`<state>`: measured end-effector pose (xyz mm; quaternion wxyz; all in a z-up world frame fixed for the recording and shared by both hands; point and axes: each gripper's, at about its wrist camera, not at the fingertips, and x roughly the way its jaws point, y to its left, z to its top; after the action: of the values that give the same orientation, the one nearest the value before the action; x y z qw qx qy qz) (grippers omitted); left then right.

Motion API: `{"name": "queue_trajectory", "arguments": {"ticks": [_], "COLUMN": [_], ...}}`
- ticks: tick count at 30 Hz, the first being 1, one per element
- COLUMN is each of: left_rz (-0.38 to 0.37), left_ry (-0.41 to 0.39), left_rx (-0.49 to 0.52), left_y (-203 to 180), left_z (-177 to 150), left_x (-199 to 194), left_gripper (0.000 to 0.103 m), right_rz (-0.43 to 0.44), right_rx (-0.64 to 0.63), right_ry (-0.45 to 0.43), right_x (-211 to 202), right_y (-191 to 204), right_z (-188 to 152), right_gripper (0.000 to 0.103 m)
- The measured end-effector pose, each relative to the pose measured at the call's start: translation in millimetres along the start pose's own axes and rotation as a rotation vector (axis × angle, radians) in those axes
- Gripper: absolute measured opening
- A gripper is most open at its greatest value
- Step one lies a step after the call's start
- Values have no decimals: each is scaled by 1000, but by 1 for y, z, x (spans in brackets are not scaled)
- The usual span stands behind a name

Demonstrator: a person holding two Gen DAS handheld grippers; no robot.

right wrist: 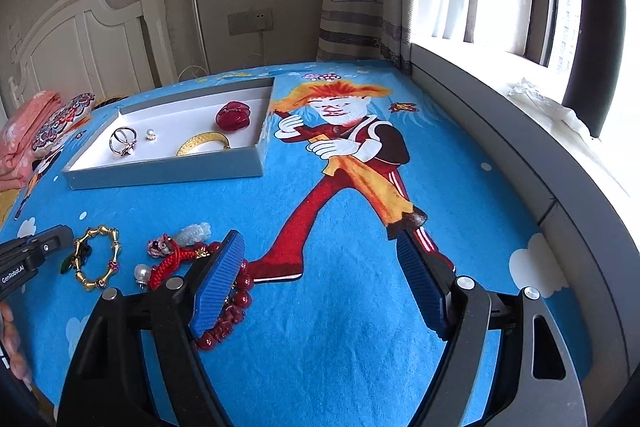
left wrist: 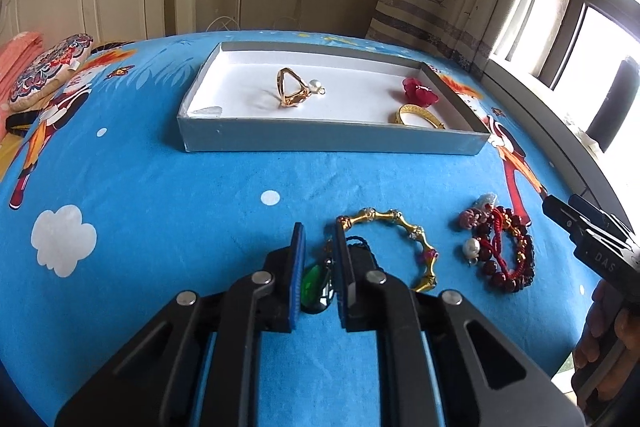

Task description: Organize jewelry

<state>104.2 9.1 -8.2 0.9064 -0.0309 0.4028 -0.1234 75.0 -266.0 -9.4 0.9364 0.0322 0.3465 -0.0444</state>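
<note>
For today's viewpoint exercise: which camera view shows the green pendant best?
The left wrist view: the green pendant sits close up between the left tool's fingers. In the right wrist view it is only a small green sliver beside that tool.

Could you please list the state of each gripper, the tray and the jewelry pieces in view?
left gripper: fingers narrowed around green pendant
right gripper: open, empty
tray: open, holding gold ring, red flower, gold bangle
gold link bracelet: lying on bedsheet
red bead bracelet: lying on bedsheet
</note>
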Motion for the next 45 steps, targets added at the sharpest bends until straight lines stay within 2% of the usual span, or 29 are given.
{"name": "queue_trajectory", "arguments": {"ticks": [5,10,14,16,21,27,29,35,38,40,45], "left_rz": [-14,8,14,4,-9,-42,-51,-69,-69,-70,-71], "left_ry": [33,34,39,39,25,-36,-48,-72,-75,-71,-66], "left_rx": [20,40,39,34,20,35,39,42,37,33,26], "left_y": [-8,-10,-9,-8,-8,-17,-20,-24,-23,-21,-17], "left_z": [-4,-4,-3,-2,-3,3,5,7,6,5,2], "left_x": [9,13,15,15,11,-9,-14,-24,-25,-23,-21], "left_gripper": [13,14,14,10,10,10,10,10,10,10,10], "right_rz": [-5,13,60,85,99,166,194,254,308,353,363], "right_rx": [-14,-43,-75,-84,-104,-133,-152,-191,-178,-185,-191], "right_ry": [2,4,8,11,15,30,35,60,70,83,110], "right_x": [-1,-3,-4,-5,-6,-11,-12,-13,-12,-11,2], "right_y": [-1,5,16,23,29,41,49,68,74,82,96], "right_z": [-4,-6,-8,-9,-10,-13,-16,-22,-18,-16,-15], "right_gripper": [74,75,79,80,80,80,77,56,47,37,33]}}
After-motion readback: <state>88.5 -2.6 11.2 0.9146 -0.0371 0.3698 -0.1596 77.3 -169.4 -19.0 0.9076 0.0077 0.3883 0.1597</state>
